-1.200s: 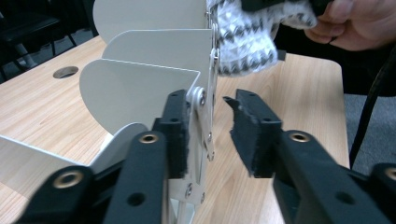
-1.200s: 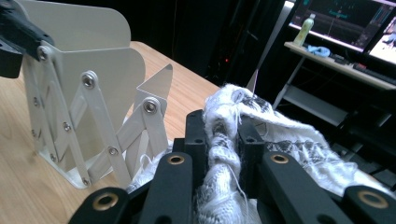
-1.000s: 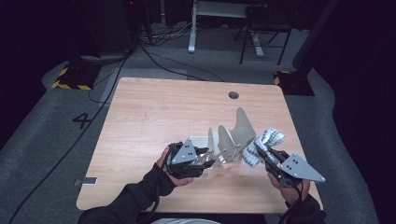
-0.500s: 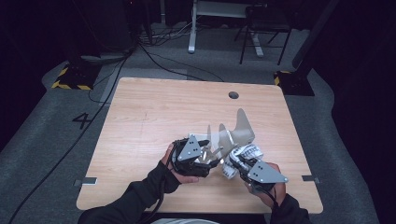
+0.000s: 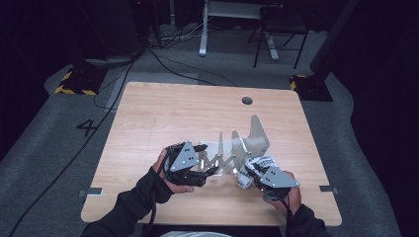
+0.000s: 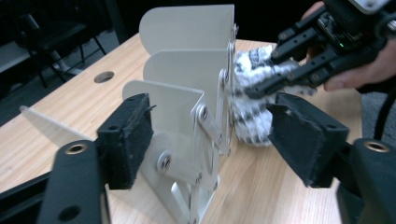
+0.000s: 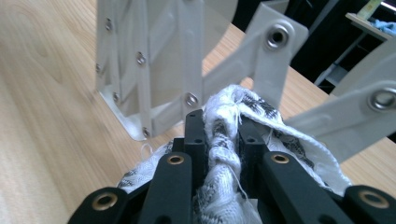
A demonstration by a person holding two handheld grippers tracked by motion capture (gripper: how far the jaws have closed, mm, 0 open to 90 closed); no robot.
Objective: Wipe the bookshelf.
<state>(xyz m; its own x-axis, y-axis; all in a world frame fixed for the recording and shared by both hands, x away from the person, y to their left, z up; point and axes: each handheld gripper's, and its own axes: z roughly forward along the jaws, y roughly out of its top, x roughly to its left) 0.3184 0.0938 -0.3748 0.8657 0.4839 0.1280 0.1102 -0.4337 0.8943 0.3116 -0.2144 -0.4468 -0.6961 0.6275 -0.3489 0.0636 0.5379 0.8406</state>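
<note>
White-and-black patterned cloth [image 7: 224,140], woven, with frayed threads at its edges, bunched into a wad. It sits at the near right of the wooden table [image 5: 163,108], just beside the pale metal rack [image 6: 187,102], an expanding set of rounded upright plates joined by riveted scissor links. Right gripper [image 5: 248,174]: jaws pressed together on the cloth, fabric squeezed up between the pads. Left gripper [image 6: 210,135]: jaws apart, having just been opening; they stand on either side of the rack's nearest plate without pressing on it. In the left gripper view the cloth [image 6: 252,107] lies against the rack's linkage side. Writing: a painted "4" [image 5: 87,127] on the grey floor left of the table. No brand marks legible.
</note>
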